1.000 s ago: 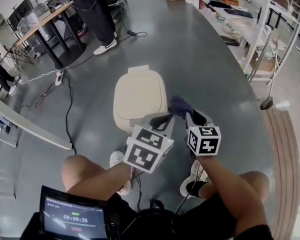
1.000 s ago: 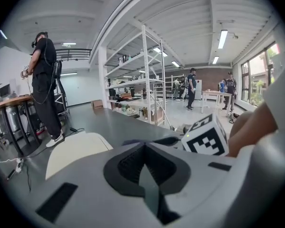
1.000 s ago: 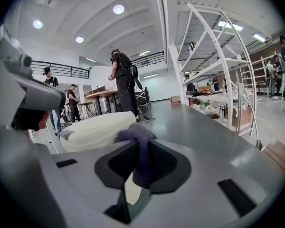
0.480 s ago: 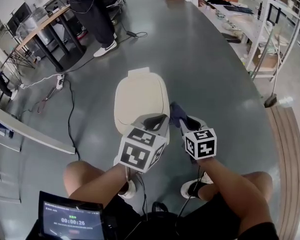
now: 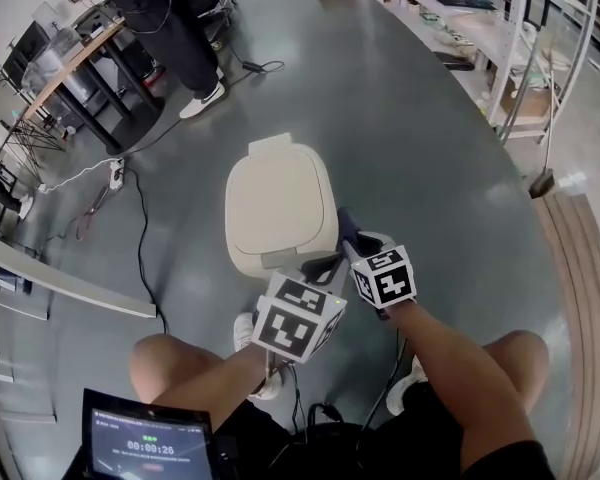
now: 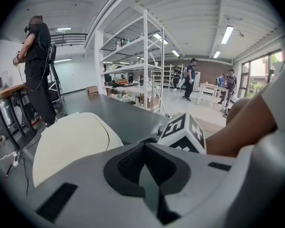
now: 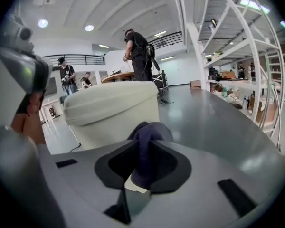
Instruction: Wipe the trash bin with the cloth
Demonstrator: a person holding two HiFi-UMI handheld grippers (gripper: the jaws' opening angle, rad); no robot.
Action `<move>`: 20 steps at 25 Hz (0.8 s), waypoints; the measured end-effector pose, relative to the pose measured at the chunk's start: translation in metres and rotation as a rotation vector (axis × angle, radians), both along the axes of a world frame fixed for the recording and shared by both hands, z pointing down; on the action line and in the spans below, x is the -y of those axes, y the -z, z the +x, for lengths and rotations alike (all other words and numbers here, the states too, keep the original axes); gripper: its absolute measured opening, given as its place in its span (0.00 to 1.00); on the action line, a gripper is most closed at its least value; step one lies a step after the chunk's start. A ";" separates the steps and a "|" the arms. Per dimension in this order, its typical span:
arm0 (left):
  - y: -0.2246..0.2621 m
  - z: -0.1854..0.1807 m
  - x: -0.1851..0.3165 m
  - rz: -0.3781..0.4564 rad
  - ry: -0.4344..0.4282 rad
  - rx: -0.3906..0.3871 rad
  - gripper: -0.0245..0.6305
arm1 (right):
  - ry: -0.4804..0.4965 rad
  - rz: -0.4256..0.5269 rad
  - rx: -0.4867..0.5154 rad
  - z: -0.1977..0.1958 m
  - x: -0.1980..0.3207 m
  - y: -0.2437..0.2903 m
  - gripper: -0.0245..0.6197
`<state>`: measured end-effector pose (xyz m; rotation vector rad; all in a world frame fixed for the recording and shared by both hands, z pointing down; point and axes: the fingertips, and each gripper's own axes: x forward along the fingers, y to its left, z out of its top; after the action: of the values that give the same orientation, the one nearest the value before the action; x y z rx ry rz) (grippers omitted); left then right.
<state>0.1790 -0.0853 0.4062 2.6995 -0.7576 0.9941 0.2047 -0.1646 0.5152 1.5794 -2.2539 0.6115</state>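
Trash bin (image 5: 280, 203) upright on grey floor (image 5: 420, 138), lid shut, cream. The head view alone shows the lid's long axis running away from the person, hinge tab at the far end. The right gripper view alone shows the side wall (image 7: 111, 110). Cloth (image 7: 147, 146) is dark blue and bunched, clamped in the right gripper (image 7: 143, 141), poking toward the bin's right side; contact unclear. Left gripper (image 6: 145, 167) jaws together, nothing between; its view shows the lid, no cloth.

trash bin (image 5: 280, 203): cream plastic, smooth, matt | cloth (image 7: 149, 141): dark blue fabric, soft | floor (image 5: 410, 138): grey, smooth, glossy
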 end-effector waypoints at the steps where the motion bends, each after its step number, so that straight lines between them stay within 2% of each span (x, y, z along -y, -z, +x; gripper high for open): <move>1: -0.006 -0.003 0.001 -0.003 -0.008 0.007 0.04 | 0.023 -0.002 -0.013 -0.006 0.002 -0.006 0.15; 4: -0.024 -0.012 0.009 -0.002 -0.037 0.042 0.04 | 0.062 -0.029 -0.006 -0.014 0.009 -0.023 0.15; 8: -0.043 -0.014 -0.004 -0.042 -0.071 0.081 0.04 | 0.111 -0.103 0.009 -0.013 -0.008 -0.047 0.15; 20: -0.100 -0.016 -0.007 -0.109 -0.088 0.201 0.04 | 0.251 -0.222 -0.099 -0.015 -0.012 -0.105 0.15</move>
<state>0.1634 -0.0782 0.5064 2.5862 -0.6005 1.3032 0.1894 -0.1525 0.6203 1.1736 -2.1791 0.6709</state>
